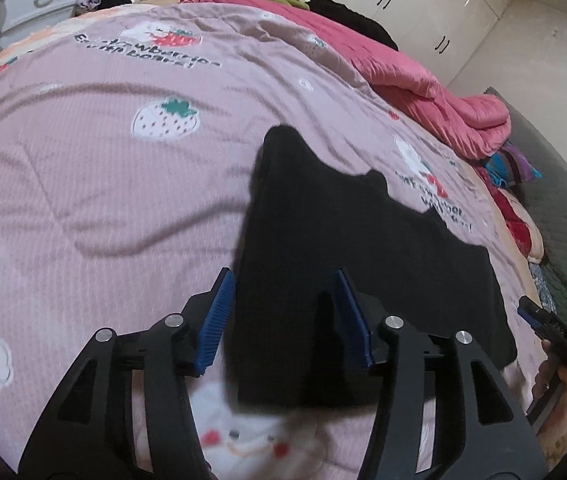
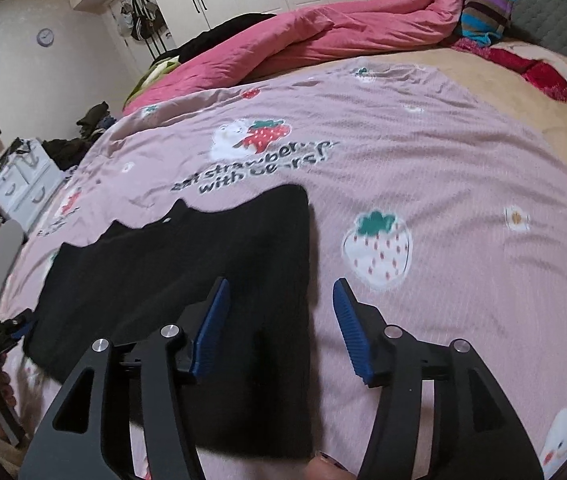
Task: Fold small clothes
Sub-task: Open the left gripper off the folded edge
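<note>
A black garment [image 1: 343, 240] lies flat on the pink strawberry-print bedspread [image 1: 103, 184], its far edge wavy. My left gripper [image 1: 282, 274] hangs open over the garment's near left corner; the left blue pad is over the bedspread and the right one over the cloth, and neither presses on it. In the right wrist view the same black garment [image 2: 203, 260] spreads to the left. My right gripper [image 2: 281, 284] is open above its near right edge, which runs between the pads. Each view shows the other gripper small at the frame's edge, held in a hand.
A rumpled pink quilt [image 2: 323, 36] lies along the far side of the bed, with a striped pillow [image 2: 483, 12] and red cushions by the grey headboard. White drawers [image 2: 23, 188] and piled dark clothes stand beyond the foot. Cream wardrobes [image 1: 423, 4] line the wall.
</note>
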Demonstrator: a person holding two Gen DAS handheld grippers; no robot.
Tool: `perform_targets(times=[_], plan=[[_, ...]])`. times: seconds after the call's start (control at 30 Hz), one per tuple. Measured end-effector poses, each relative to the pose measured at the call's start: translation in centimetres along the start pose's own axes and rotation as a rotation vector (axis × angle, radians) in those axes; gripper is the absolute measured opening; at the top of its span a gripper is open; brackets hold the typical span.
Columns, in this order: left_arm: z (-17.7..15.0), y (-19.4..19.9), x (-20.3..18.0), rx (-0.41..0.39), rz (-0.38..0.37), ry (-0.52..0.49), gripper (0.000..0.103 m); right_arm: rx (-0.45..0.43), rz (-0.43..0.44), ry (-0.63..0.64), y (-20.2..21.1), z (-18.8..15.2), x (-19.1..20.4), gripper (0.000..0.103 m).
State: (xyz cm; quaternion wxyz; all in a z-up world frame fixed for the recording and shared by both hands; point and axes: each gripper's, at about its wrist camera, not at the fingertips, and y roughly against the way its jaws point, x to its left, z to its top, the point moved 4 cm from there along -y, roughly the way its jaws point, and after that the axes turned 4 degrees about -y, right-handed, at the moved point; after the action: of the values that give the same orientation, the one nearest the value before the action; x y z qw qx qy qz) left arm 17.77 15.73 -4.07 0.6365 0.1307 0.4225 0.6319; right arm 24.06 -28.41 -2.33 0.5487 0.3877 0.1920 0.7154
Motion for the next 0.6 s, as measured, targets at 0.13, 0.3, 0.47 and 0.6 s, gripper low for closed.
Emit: perform_targets(times=[0.13,0.3,0.47,0.6], plan=[[-0.6,0.6,0.4,0.007,0.0,0.008,0.049,0.031,-0.006,0.018,0.3,-2.4,-0.1,0.053],[-1.2,0.7,0.5,0.019,-0.001,0.018,0.049,0.036,0.0,-0.008,0.7,-4.0,-0.5,0.053],[-2.0,0.2,0.6,0.04,0.022,0.02,0.052,0.054,0.022,-0.054,0.4,-4.2,-1.2,0.053],[-2.3,0.3,0.6,0.036,0.023,0.025,0.052,0.06,0.045,-0.083,0.3,-4.2,-1.5,0.053]])
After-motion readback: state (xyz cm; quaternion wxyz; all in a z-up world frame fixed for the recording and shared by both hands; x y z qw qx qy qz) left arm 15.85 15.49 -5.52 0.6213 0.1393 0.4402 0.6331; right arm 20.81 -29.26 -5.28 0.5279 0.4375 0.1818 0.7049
